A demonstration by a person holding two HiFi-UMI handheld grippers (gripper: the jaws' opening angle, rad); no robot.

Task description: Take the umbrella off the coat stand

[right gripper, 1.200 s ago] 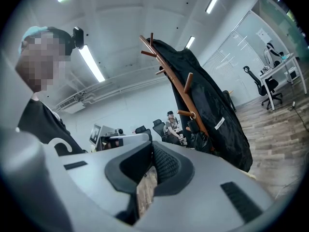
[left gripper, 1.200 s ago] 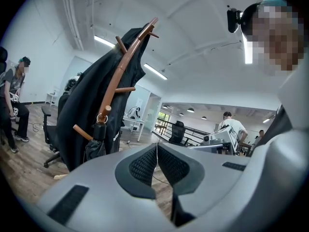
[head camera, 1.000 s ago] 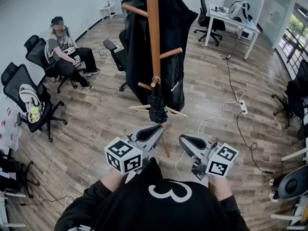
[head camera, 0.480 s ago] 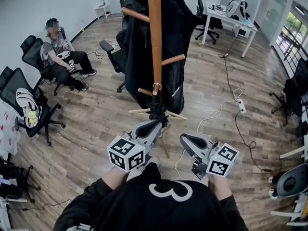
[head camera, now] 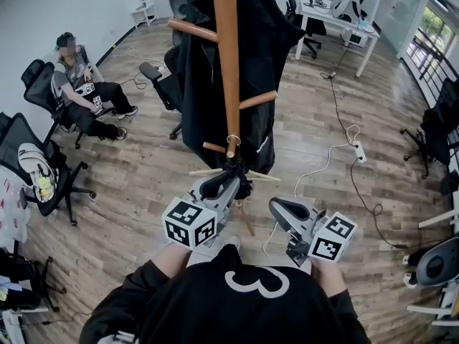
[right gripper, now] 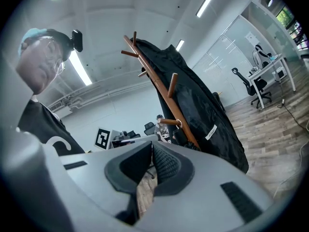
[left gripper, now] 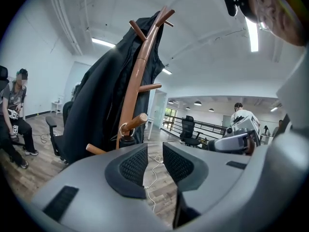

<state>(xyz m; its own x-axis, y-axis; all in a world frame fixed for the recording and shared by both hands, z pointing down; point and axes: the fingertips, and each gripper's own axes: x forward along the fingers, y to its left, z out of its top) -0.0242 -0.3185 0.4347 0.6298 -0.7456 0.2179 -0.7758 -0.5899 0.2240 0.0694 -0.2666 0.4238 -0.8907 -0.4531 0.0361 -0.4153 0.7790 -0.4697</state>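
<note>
A black coat (head camera: 276, 41) drapes the stand (head camera: 228, 63) behind the umbrella (head camera: 235, 166); left gripper (left gripper: 154, 153) opening empty, right gripper (right gripper: 151, 153) closed.

A large white figure "3" (head camera: 254, 283) stands on the person's black shirt (head camera: 193, 307), the only sign that reads clearly. A white tag (right gripper: 210, 132) on the black coat (right gripper: 203, 100) carries print too small to read. The two marker cubes (head camera: 190, 223) (head camera: 331, 237) bear black-and-white square code patterns, with no letters or numbers.
</note>
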